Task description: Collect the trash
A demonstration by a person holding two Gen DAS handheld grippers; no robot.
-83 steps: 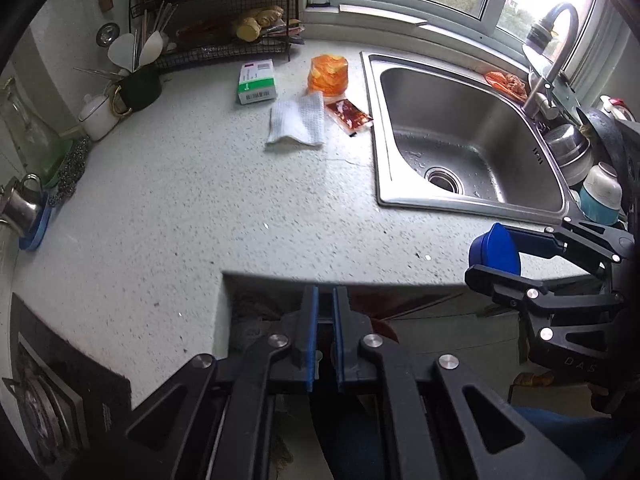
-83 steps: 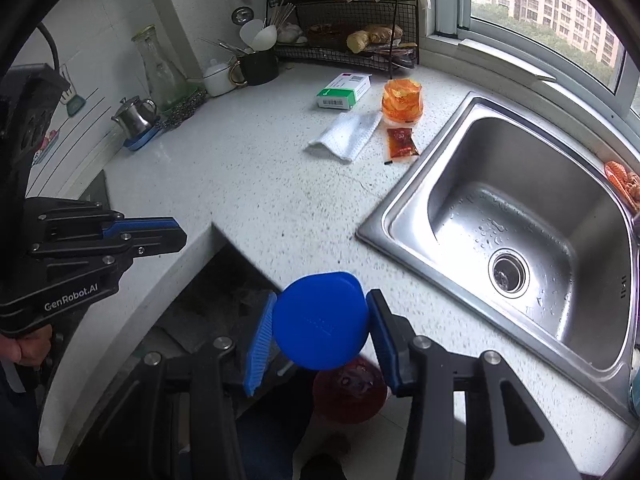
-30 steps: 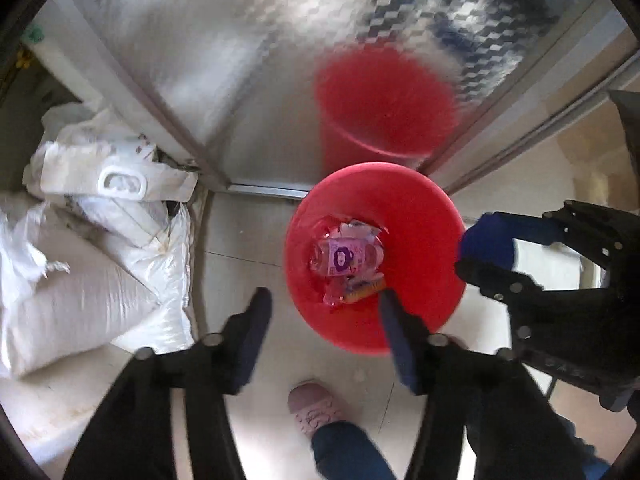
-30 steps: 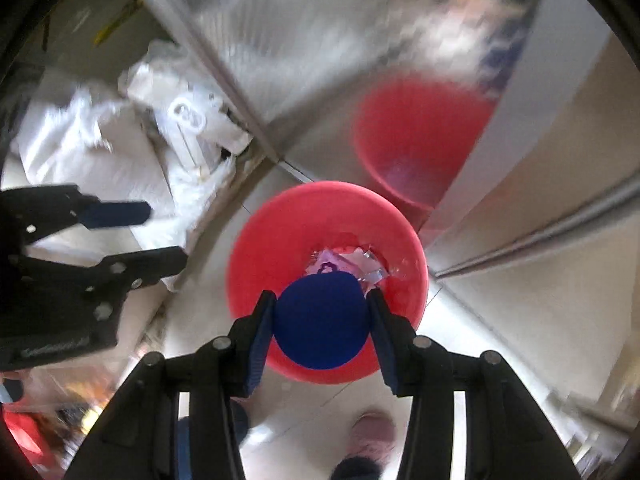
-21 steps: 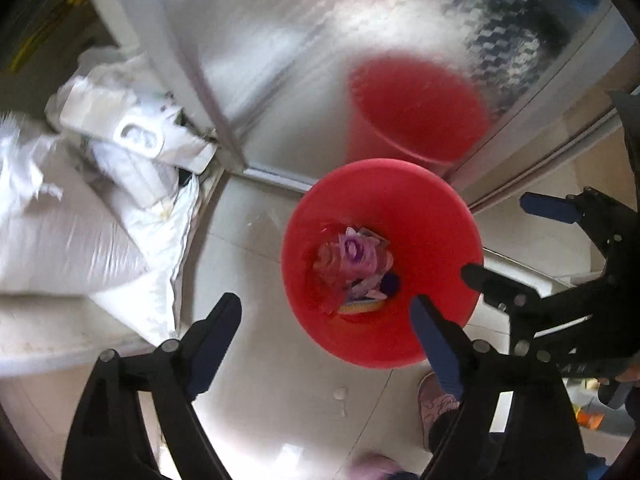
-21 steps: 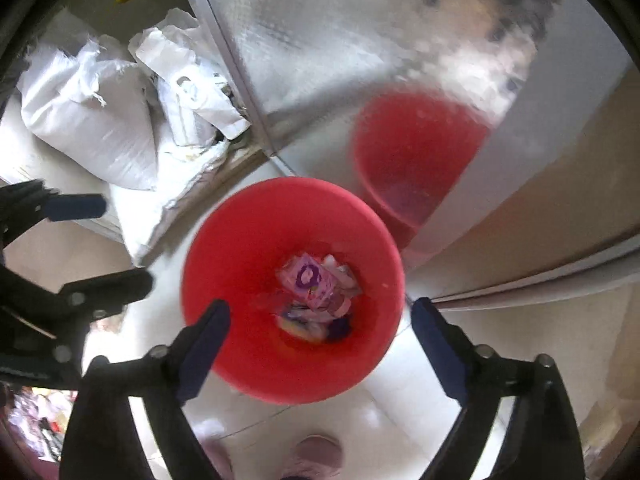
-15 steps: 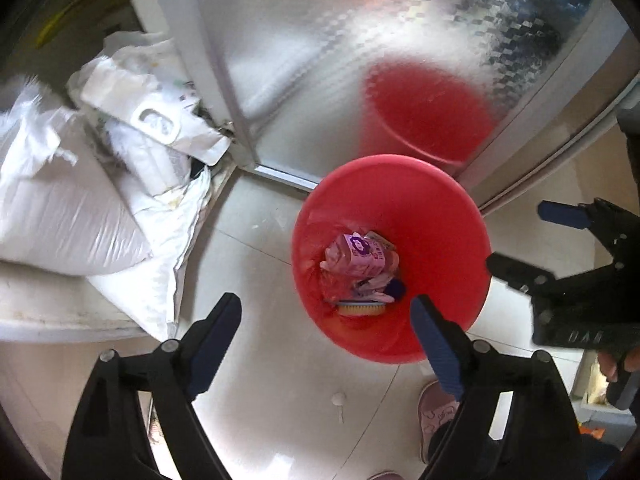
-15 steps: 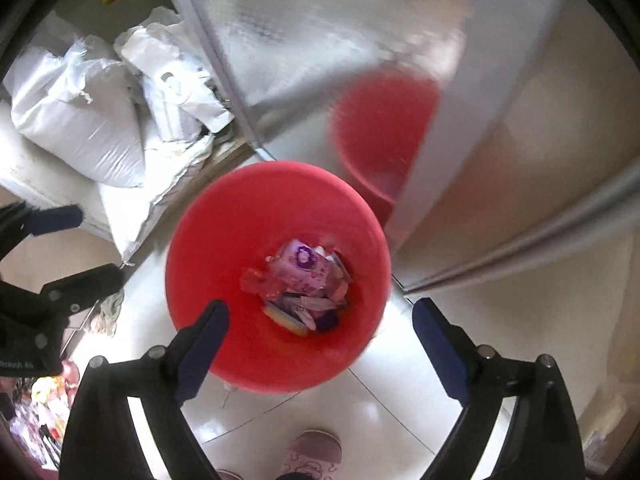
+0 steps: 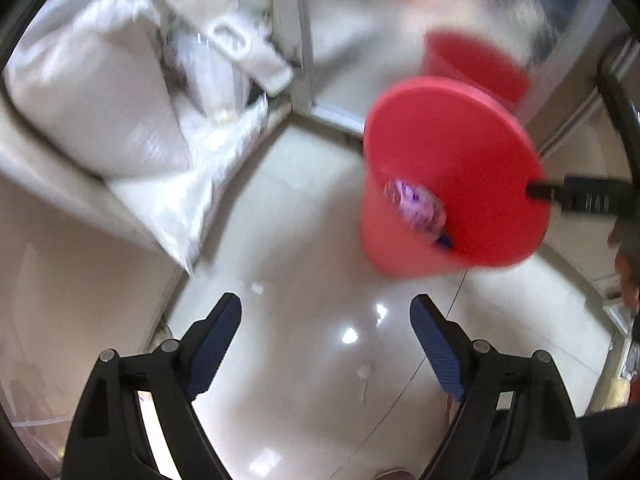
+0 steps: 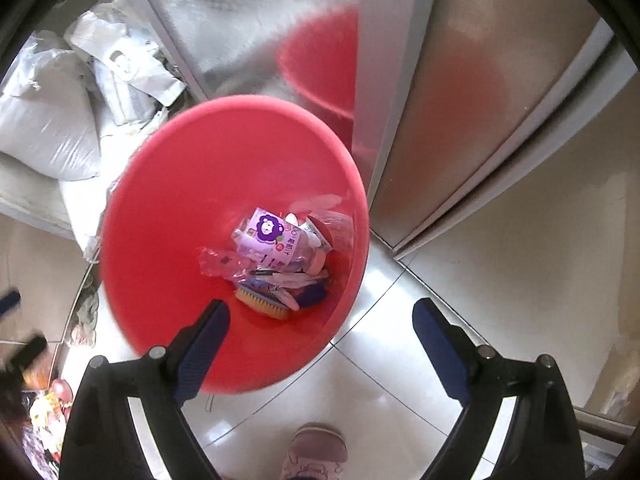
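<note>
Both your left hand-held gripper (image 9: 325, 350) and right hand-held gripper (image 10: 321, 354) hang spread and empty; swing low and you may tip the red bin (image 10: 168, 216).

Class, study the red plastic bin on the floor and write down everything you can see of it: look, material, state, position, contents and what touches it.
The round red plastic bin looks smooth and glossy, with a wide rim and walls tapering to a narrower bottom. It stands upright and uncovered on the pale tiled floor, close to a frosted metal-framed door that reflects it in red. White sacks lie nearby. At its bottom lies trash: a purple printed carton, clear wrappers, a bristle brush and a dark blue piece. Neither gripper touches it.
</note>
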